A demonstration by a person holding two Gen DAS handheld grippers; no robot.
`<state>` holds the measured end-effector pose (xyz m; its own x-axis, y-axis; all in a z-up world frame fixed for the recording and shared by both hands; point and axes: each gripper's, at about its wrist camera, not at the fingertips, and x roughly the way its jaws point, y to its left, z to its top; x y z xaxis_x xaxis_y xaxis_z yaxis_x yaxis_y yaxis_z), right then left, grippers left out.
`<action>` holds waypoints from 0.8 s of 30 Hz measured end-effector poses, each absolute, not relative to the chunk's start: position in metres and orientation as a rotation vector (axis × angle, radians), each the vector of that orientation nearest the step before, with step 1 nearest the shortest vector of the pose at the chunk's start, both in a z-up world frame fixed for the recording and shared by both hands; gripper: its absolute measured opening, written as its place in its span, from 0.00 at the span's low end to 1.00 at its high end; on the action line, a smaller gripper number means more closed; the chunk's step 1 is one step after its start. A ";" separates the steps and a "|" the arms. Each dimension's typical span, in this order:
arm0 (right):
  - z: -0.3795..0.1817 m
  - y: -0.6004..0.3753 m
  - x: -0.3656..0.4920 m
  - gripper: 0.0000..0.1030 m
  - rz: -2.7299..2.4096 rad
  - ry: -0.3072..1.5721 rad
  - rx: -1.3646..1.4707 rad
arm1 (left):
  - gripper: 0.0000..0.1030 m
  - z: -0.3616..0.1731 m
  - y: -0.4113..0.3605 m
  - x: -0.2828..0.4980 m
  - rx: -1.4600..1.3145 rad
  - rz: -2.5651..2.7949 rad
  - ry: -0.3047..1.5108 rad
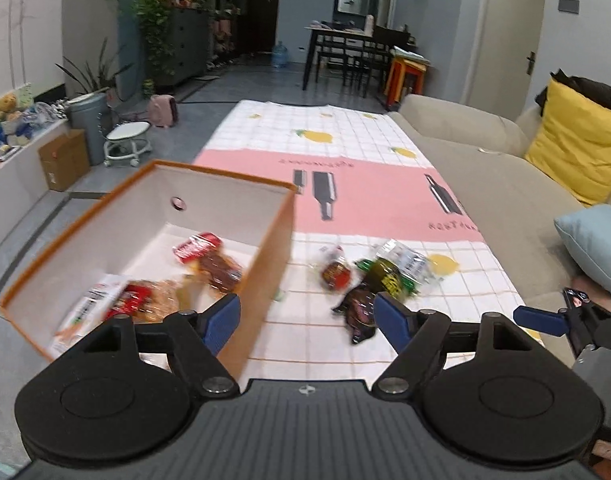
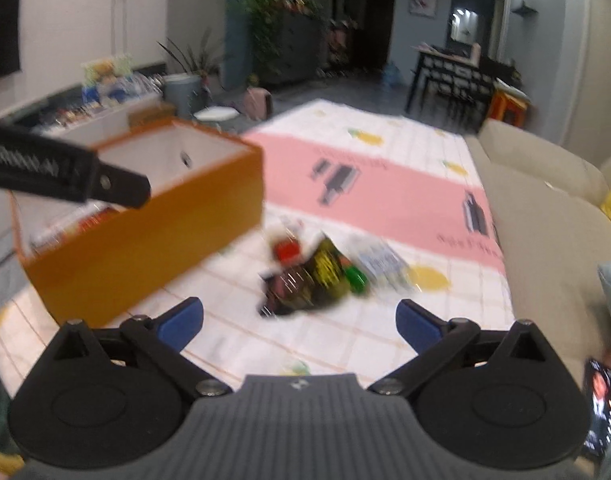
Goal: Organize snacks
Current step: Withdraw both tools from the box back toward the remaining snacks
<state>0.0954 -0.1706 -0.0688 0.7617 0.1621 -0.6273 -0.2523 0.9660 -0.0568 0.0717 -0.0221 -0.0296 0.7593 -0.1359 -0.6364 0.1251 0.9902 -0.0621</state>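
An orange box (image 1: 265, 248) with a white inside stands on the left of the checked cloth (image 1: 345, 344). Several snack packets lie in it, among them a red-topped one (image 1: 209, 256). A small pile of packets (image 1: 369, 280) lies on the cloth right of the box: a red one, a dark one and a clear one. My left gripper (image 1: 307, 314) is open and empty, above the box's right wall. My right gripper (image 2: 299, 318) is open and empty, just short of the pile (image 2: 317, 276). The box also shows in the right wrist view (image 2: 145, 236), with the left gripper's body over it.
A beige sofa (image 1: 505, 200) runs along the cloth's right edge, with a yellow cushion (image 1: 577, 144) and a blue one (image 1: 597, 244). A phone (image 2: 599, 408) lies at the lower right. A bin, a stool and a cardboard box stand far left.
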 end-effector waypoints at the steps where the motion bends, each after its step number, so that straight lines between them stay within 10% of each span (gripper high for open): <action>1: -0.074 -0.174 0.097 0.96 0.213 0.674 -0.143 | 0.86 -0.034 -0.027 0.072 -0.011 -0.148 0.695; 10: -0.105 -0.193 0.115 0.96 0.168 0.721 -0.125 | 0.85 -0.066 -0.063 0.088 0.086 -0.254 0.749; 24: -0.132 -0.212 0.151 0.66 0.109 0.777 -0.110 | 0.83 -0.109 -0.087 0.140 0.127 -0.333 0.808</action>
